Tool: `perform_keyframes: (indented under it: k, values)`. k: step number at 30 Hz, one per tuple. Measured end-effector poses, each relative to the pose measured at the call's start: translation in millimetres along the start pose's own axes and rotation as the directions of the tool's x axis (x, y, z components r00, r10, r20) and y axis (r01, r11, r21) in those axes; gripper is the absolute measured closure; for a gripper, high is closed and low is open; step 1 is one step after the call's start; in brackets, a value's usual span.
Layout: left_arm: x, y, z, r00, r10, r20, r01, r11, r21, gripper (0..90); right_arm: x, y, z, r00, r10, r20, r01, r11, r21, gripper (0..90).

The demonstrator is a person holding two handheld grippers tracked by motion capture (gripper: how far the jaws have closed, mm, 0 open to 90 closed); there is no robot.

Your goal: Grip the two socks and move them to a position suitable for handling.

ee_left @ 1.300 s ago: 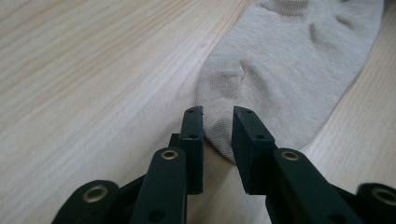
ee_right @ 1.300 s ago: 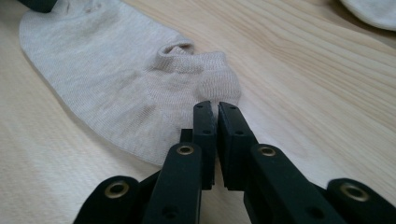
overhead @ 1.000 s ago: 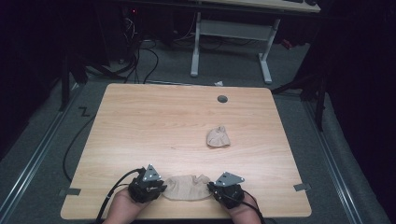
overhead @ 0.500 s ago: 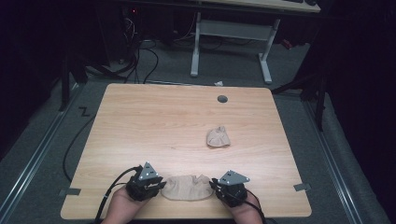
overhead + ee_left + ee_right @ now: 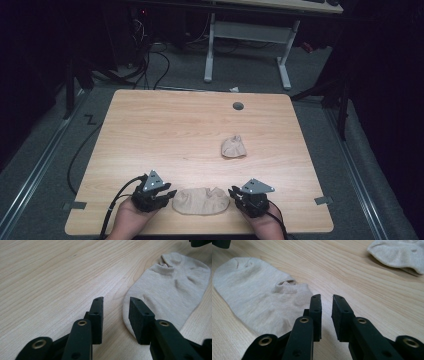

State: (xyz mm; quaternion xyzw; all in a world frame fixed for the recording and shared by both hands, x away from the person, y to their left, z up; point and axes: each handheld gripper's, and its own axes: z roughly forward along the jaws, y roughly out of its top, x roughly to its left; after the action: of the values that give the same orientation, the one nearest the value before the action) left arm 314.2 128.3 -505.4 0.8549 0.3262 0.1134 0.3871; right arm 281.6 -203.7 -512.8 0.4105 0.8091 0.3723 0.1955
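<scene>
Flat sock (image 5: 201, 201) lies at the worktop (image 5: 165, 135) near edge, long axis running tool to tool. Left tool (image 5: 165, 196) and right tool (image 5: 236, 194) both spread, just opening, gripping nothing, equally near either end.

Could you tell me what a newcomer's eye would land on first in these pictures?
Probably the flat beige sock at the table's near edge, lying between the left gripper and right gripper. Both grippers' jaws have just been opening and stand apart with nothing between them. Next, the crumpled sock farther back, right of centre.
</scene>
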Motion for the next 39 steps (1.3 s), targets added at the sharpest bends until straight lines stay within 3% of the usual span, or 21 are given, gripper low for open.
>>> perform_keyframes:
  k: [14, 21, 26, 32, 39]
  values:
    - [5.5, -1.6, -1.2, 0.9997, -0.013, -0.021, 0.013, 0.9999, -0.005, 60.9, -18.2, 12.8, 3.1, 0.9975, 0.053, 0.046, -0.052, 0.998, -0.040, 74.7]
    - [7.7, -1.9, -1.7, 0.9995, -0.020, -0.025, 0.020, 0.9998, -0.007, 60.7, -34.3, 31.1, 7.9, 0.9944, 0.062, 0.085, -0.056, 0.996, -0.070, 75.2]
    - [7.3, -1.7, -1.8, 0.9995, -0.018, -0.026, 0.018, 0.9998, -0.009, 60.7, -50.0, 45.8, 16.7, 0.9888, 0.088, 0.120, -0.080, 0.994, -0.073, 80.5]
    - [6.7, -1.2, -1.3, 0.9996, -0.014, -0.023, 0.014, 0.9999, -0.006, 61.0, -68.4, 65.0, 33.2, 0.9831, 0.094, 0.157, -0.087, 0.995, -0.049, 86.9]
    - [5.2, -0.2, 0.6, 0.9999, -0.002, -0.016, 0.002, 1.0000, -0.003, 61.0, -95.6, 80.1, 67.4, 0.9730, 0.109, 0.204, -0.122, 0.991, 0.053, 87.8]
